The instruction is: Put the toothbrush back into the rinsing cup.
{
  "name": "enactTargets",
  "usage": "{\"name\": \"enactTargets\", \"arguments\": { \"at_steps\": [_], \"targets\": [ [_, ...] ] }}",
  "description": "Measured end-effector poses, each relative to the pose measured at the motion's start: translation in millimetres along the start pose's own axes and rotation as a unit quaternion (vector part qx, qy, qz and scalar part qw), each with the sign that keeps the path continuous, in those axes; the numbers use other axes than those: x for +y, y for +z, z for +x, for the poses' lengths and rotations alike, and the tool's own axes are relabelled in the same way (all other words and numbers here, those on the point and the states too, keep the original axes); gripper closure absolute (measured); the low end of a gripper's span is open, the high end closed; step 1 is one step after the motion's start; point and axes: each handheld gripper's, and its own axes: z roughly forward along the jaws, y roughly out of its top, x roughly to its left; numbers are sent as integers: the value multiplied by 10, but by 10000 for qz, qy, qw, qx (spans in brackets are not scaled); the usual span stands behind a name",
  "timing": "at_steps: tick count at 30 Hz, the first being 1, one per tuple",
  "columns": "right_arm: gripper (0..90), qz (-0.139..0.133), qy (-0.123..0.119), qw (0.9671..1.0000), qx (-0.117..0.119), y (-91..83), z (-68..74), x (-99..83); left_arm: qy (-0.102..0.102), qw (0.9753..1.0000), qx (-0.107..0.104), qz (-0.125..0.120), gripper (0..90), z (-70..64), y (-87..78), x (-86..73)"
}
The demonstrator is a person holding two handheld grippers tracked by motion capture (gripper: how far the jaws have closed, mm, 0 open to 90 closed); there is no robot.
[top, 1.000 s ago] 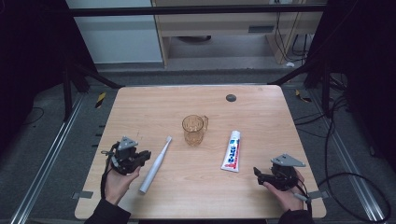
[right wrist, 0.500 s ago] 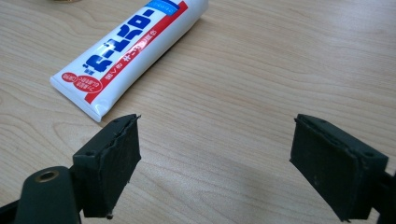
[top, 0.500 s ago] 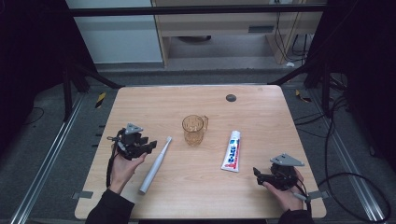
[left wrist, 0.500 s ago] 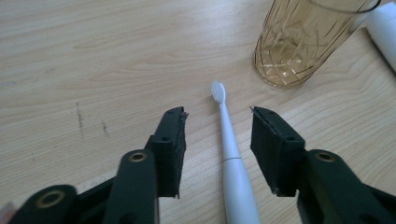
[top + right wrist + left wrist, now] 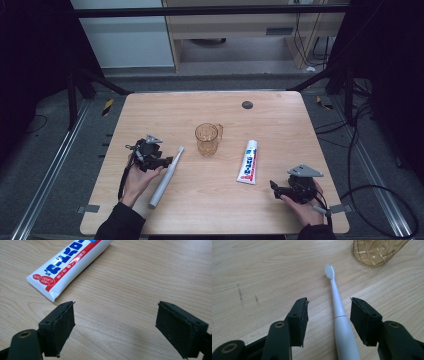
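Observation:
A white electric toothbrush [image 5: 166, 175] lies on the wooden table [image 5: 280, 120], its bristle head toward an amber glass mug [image 5: 208, 139]. My left gripper [image 5: 167, 161] is open and straddles the toothbrush [image 5: 338, 315] neck, one jaw on each side, not pressing it. The mug's base [image 5: 377, 251] shows at the upper right of the left gripper view. A white, red and blue toothpaste tube [image 5: 248, 161] lies right of the mug. My right gripper [image 5: 274, 186] rests open near the front right edge, just short of the tube's crimped end [image 5: 67, 267].
A small dark round disc [image 5: 247, 104] sits near the table's far edge. Dark floor, metal rails and cables surround the table. Bare wood lies between the two grippers and behind the mug.
My left gripper has moved forward and right along the toothbrush, from beside its handle to around its neck. The right gripper has stayed in place.

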Motion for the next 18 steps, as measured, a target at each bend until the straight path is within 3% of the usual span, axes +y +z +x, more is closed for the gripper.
{"name": "enactTargets", "arguments": {
  "at_steps": [18],
  "targets": [
    [167,71,-117,9998,160,25,17,-13,42,9988,-182,462,532,-98,71,-40]
  ]
}}
